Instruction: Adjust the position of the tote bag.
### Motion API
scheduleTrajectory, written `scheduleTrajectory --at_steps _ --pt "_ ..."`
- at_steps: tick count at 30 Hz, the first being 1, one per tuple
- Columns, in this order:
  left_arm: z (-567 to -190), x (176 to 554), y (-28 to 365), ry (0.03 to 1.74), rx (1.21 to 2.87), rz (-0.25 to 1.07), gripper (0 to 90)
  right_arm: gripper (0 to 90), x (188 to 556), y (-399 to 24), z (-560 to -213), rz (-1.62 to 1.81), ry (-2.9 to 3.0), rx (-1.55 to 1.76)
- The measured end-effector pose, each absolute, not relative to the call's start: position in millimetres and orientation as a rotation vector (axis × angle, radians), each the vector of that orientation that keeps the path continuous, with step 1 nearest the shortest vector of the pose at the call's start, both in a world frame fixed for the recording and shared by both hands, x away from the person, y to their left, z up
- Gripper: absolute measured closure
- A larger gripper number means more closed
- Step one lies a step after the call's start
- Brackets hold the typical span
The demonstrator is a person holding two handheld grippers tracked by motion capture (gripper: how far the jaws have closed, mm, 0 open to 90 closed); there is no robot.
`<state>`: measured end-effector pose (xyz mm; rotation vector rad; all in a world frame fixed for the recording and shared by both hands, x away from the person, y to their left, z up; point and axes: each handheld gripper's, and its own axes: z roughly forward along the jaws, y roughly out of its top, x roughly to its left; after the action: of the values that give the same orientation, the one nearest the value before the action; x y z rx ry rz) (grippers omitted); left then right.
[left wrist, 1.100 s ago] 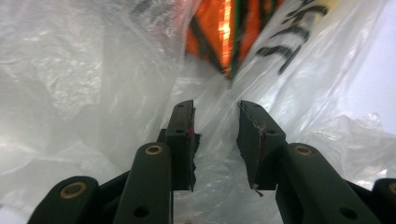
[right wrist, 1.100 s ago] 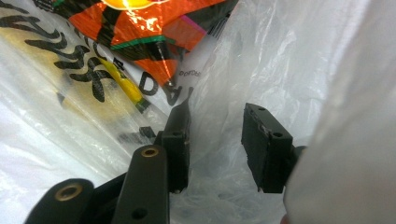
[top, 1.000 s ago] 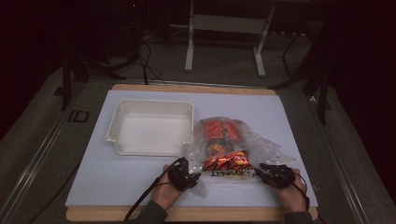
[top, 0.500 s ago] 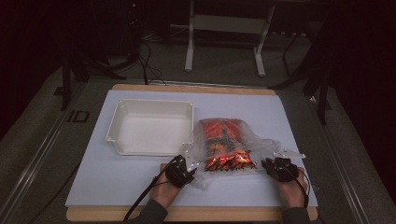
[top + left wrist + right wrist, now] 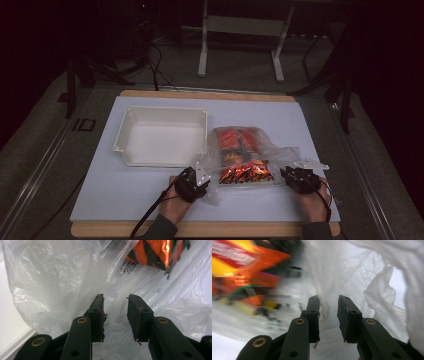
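Beside white tray (image 5: 162, 137), clear bag (image 5: 250, 157) edges crumpled

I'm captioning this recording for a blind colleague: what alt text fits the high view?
Two hand-held grippers, the left gripper and the right gripper, sit at either near corner of a clear plastic bag of orange snack packets on a pale blue mat. An empty white tray lies beside the bag.

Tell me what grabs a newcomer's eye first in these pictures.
The bright orange snack packets inside a crumpled clear plastic bag at the table's near middle stand out first. The left gripper and right gripper flank the bag's near corners; an empty white tray sits to its left.
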<state>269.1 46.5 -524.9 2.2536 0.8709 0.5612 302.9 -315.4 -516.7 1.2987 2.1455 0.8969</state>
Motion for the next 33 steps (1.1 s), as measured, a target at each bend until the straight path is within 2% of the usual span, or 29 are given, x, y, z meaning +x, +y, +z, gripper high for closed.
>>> scheduleTrajectory --at_steps 9,20,26,33 --pt "-510.4 251.2 52.7 0.774 2.221 0.544 62.7 71.1 279.3 -306.1 -486.0 0.977 2.199 1.097" --pt "-489.7 232.0 50.3 0.720 2.143 0.494 61.0 70.9 266.8 -289.6 -471.8 0.987 2.234 0.977" --pt "-488.6 225.9 33.5 0.686 2.143 0.448 60.7 72.2 273.8 -280.9 -474.1 0.980 2.251 0.957" --pt "-491.9 225.2 16.9 0.671 2.166 0.415 61.1 77.9 293.0 -270.6 -485.4 0.943 2.240 0.986"
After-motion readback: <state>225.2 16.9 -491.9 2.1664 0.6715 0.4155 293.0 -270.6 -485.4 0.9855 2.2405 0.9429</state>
